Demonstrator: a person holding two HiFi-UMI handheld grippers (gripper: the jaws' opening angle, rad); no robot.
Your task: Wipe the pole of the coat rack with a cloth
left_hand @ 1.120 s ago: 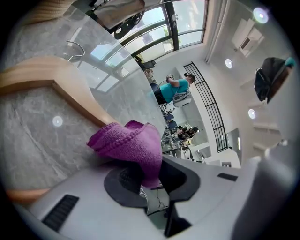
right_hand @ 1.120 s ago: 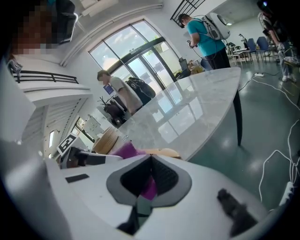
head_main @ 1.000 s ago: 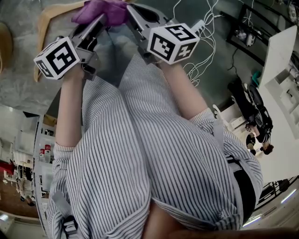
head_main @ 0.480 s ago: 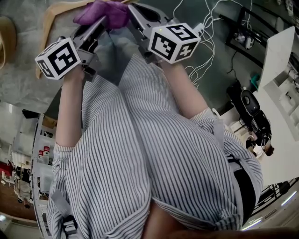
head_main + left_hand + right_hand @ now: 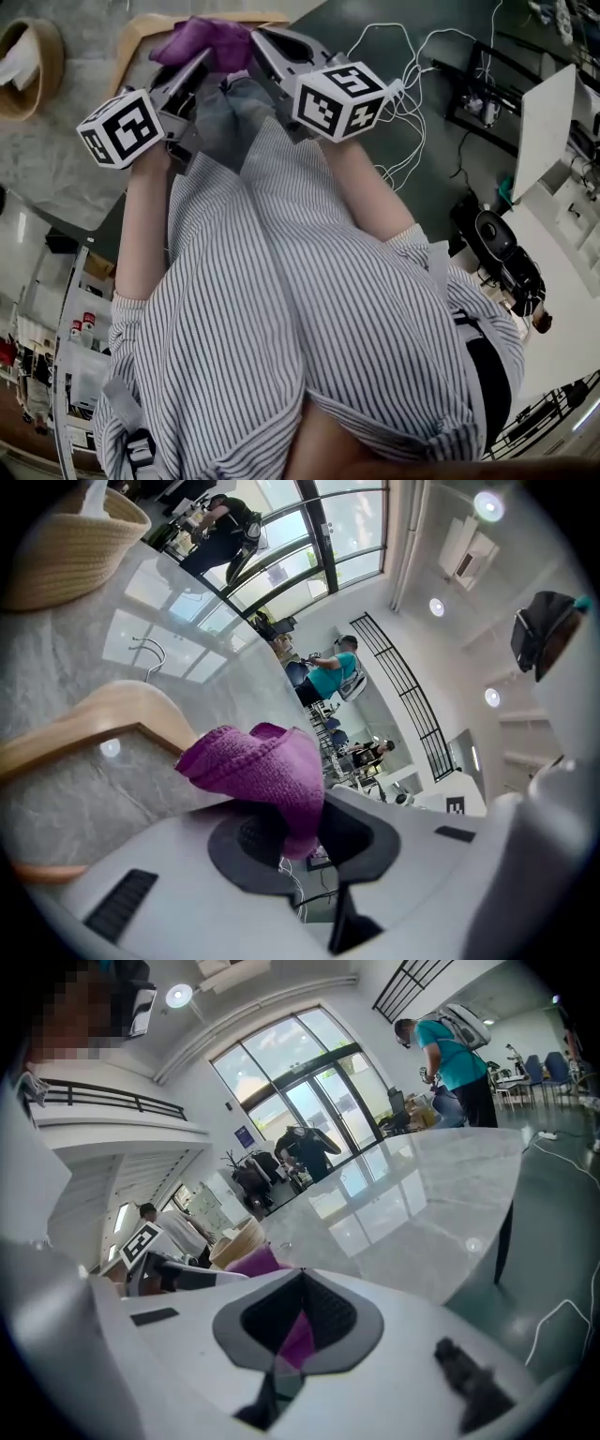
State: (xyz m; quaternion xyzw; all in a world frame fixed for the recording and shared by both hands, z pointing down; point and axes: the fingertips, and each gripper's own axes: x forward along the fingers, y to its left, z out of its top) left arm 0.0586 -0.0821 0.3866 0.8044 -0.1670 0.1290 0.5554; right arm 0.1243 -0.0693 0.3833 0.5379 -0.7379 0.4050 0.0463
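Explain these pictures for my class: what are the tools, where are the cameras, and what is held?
There is no robot: a person in a striped shirt holds a two-jaw hand-held gripper in each hand. The head view looks steeply down from the person's head; the other two cameras ride on those grippers. The left hand-held gripper and the right hand-held gripper are both shut on one purple cloth. On the grey floor lie a curved wooden piece and a woven basket.

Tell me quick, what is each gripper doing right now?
Left gripper: shut on the cloth.
Right gripper: shut on the same cloth.
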